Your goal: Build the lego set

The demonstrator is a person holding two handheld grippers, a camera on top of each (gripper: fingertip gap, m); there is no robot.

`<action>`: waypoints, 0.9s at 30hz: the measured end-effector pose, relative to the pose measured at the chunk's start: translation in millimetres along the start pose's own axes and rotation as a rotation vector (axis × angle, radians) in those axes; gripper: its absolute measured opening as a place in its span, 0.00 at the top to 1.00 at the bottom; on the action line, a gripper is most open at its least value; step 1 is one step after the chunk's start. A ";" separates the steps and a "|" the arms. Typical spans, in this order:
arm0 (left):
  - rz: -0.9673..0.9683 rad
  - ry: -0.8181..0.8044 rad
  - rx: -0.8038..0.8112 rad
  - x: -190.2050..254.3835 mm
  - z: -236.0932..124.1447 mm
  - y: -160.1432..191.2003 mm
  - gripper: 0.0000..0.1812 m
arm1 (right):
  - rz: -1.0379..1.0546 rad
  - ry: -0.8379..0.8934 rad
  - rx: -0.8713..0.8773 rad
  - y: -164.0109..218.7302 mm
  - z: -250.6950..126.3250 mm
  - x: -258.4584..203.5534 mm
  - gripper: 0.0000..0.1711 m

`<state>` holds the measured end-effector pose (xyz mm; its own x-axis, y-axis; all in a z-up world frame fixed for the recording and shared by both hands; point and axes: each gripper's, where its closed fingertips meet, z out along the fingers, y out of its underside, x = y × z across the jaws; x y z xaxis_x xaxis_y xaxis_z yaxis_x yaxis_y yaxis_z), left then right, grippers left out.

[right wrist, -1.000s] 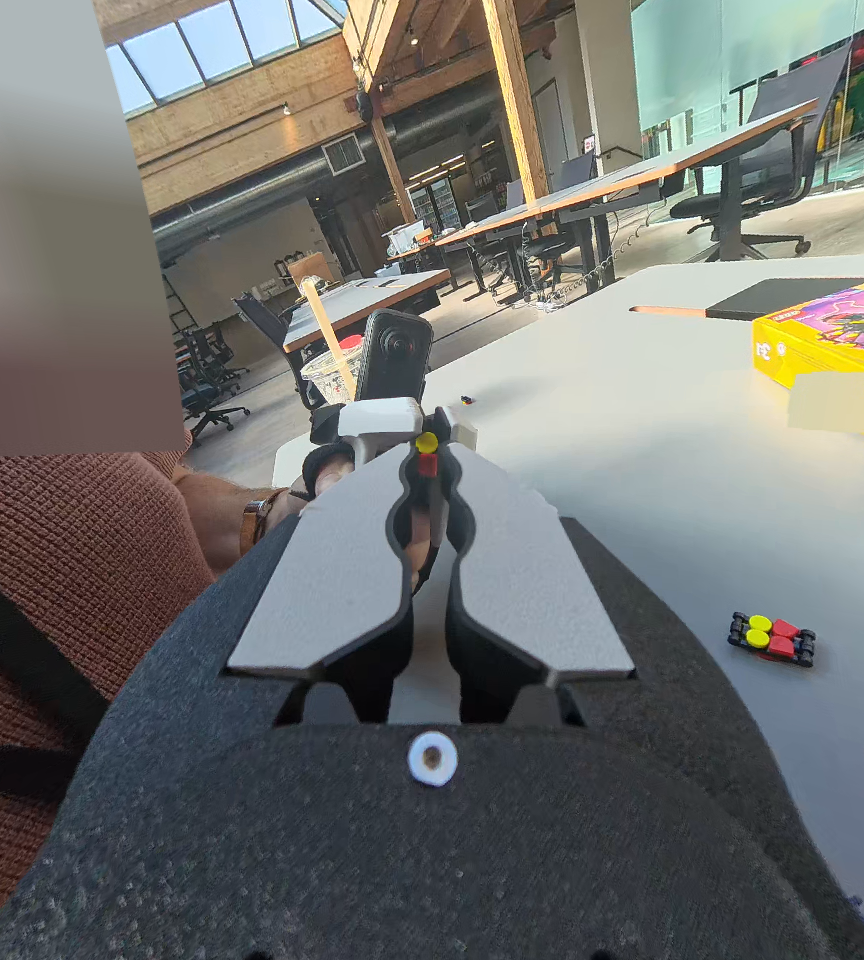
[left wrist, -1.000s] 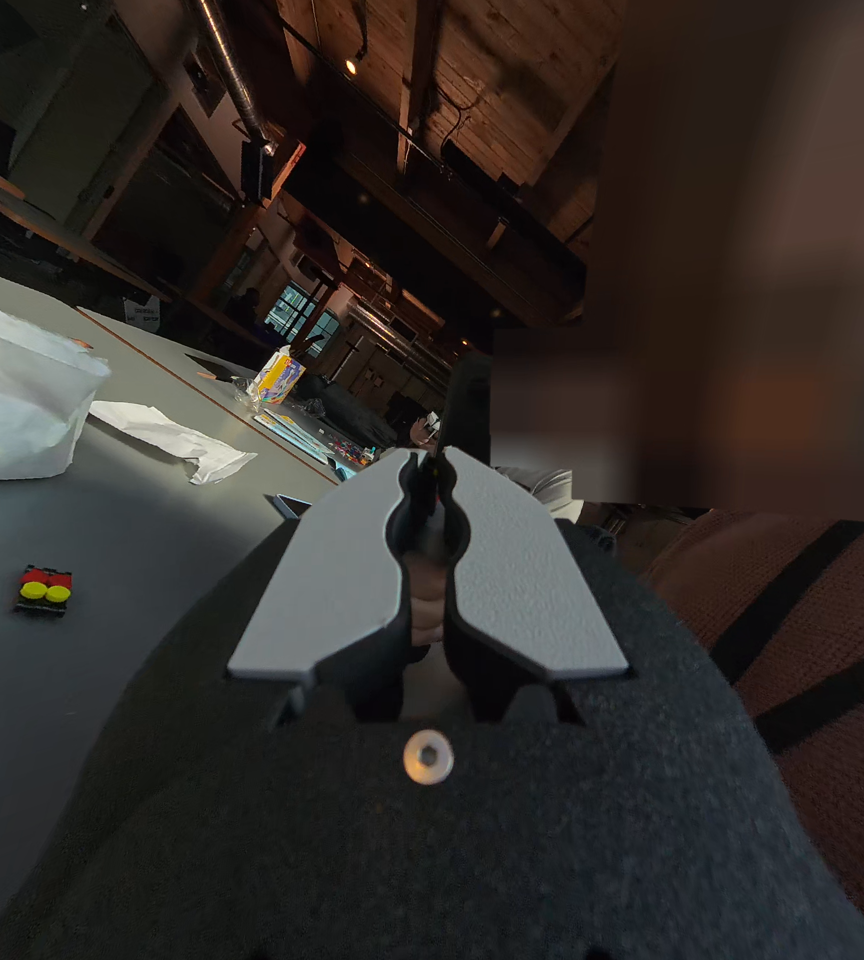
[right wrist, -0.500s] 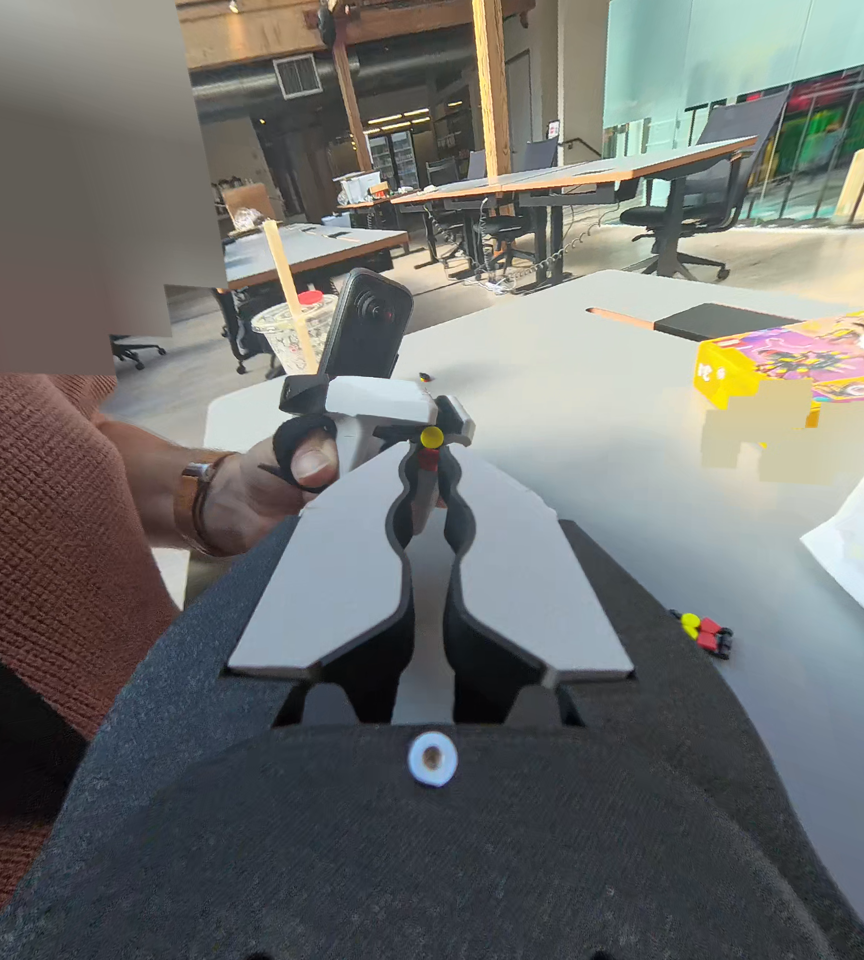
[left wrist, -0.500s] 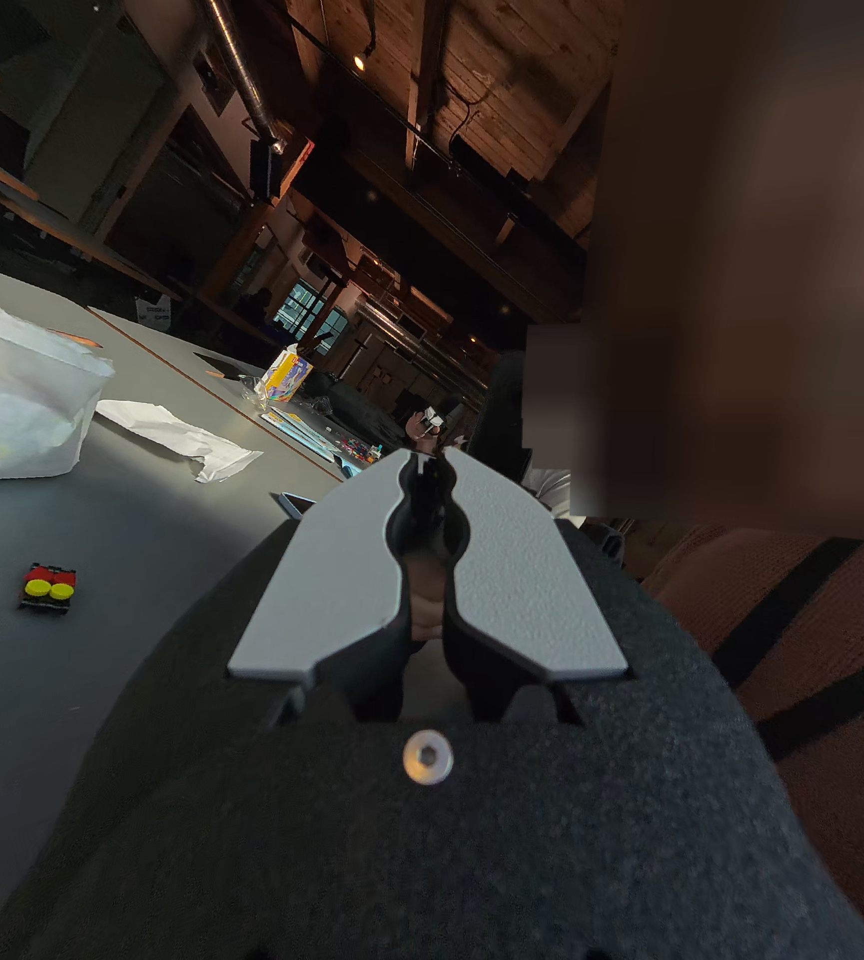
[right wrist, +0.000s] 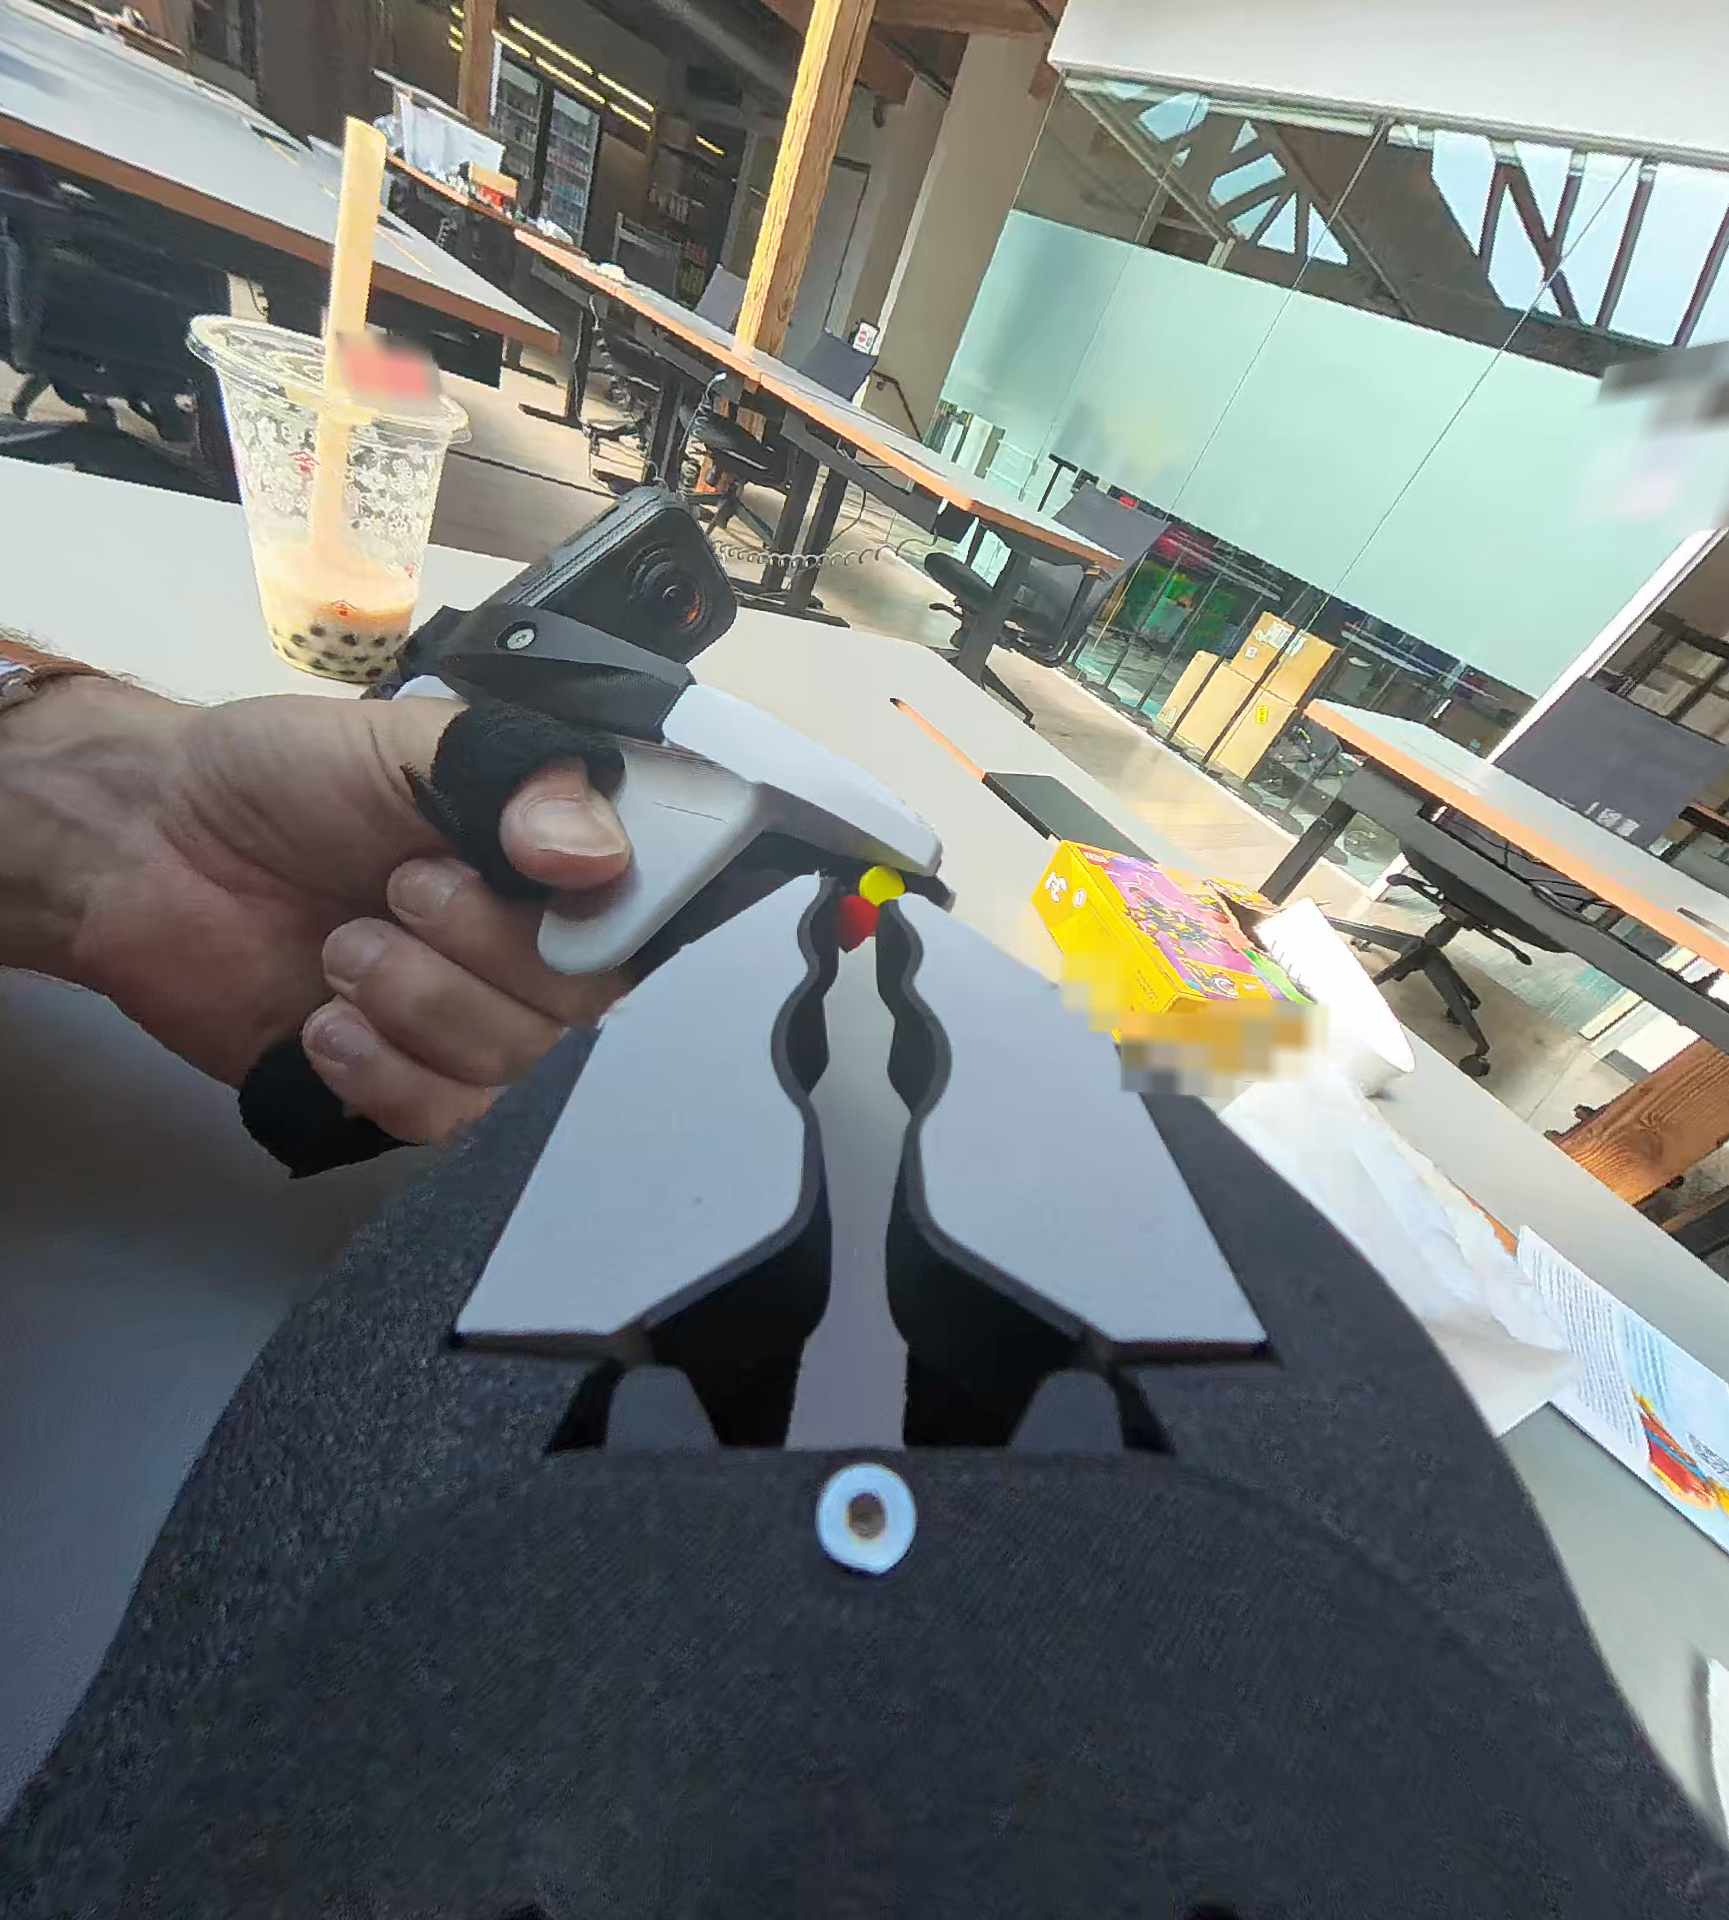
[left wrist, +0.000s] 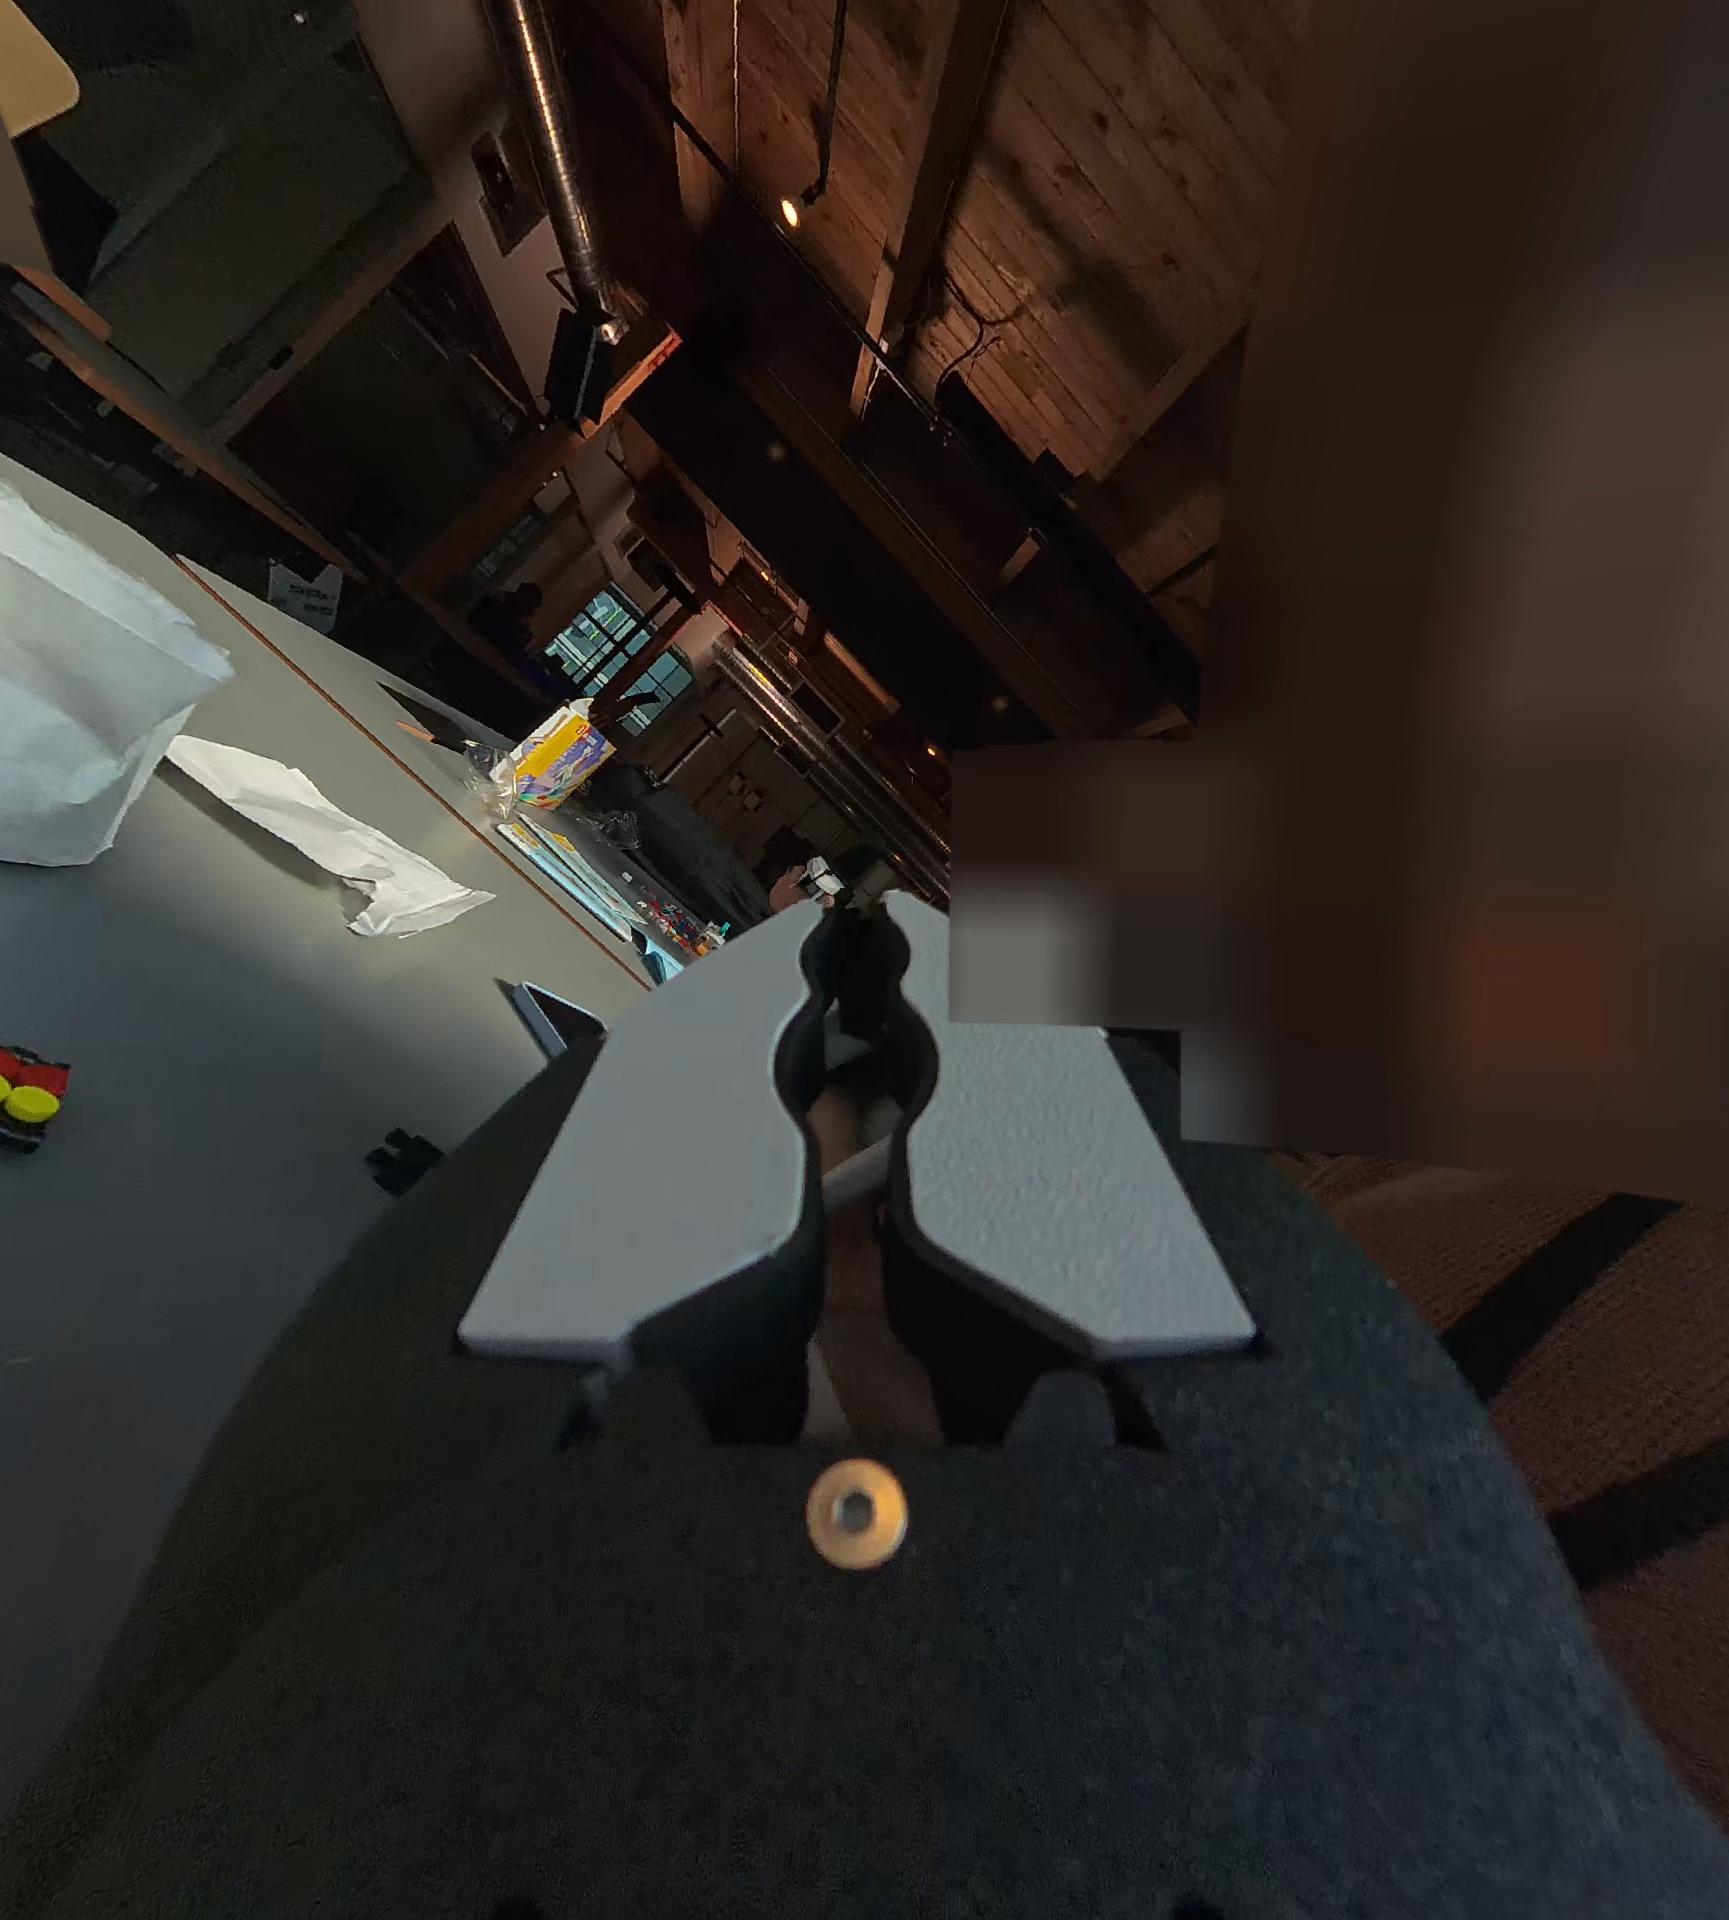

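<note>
Above tabletop [right wrist: 60,540], right hand-held gripper [right wrist: 861,914] pinches tiny red-yellow lego piece [right wrist: 858,921] at fingertips; left hand-held gripper [left wrist: 852,914] nearly closed (contents unclear). Piece light, rigid, slippery: grip flat sides.

L gripper [right wrist: 907,878] in hand [right wrist: 247,873], tips meeting R gripper [right wrist: 855,920], both jaws near-closed

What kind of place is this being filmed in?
Most likely an open-plan office or shared workspace in a converted loft: rows of long desks with office chairs, glass partition walls, and exposed wooden beams on the ceiling.
</note>
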<state>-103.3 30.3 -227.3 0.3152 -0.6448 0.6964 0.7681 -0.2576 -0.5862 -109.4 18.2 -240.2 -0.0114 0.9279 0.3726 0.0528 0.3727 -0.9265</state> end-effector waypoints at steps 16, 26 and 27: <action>-0.250 0.077 0.052 1.6 4.7 0.8 0.97 | -0.128 0.024 0.078 -3.5 -6.2 2.9 0.97; 0.195 -0.034 -0.039 2.2 2.2 -1.8 0.97 | 0.446 -0.196 0.028 1.6 -1.2 2.6 0.96; 0.253 -0.039 -0.053 4.0 2.3 -2.0 0.97 | 0.472 -0.207 0.026 0.7 -0.9 2.3 0.96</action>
<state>-102.3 29.9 -222.4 0.5151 -0.6657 0.5399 0.6325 -0.1298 -0.7636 -108.4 20.6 -239.9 -0.1902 0.9764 -0.1026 0.0749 -0.0898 -0.9931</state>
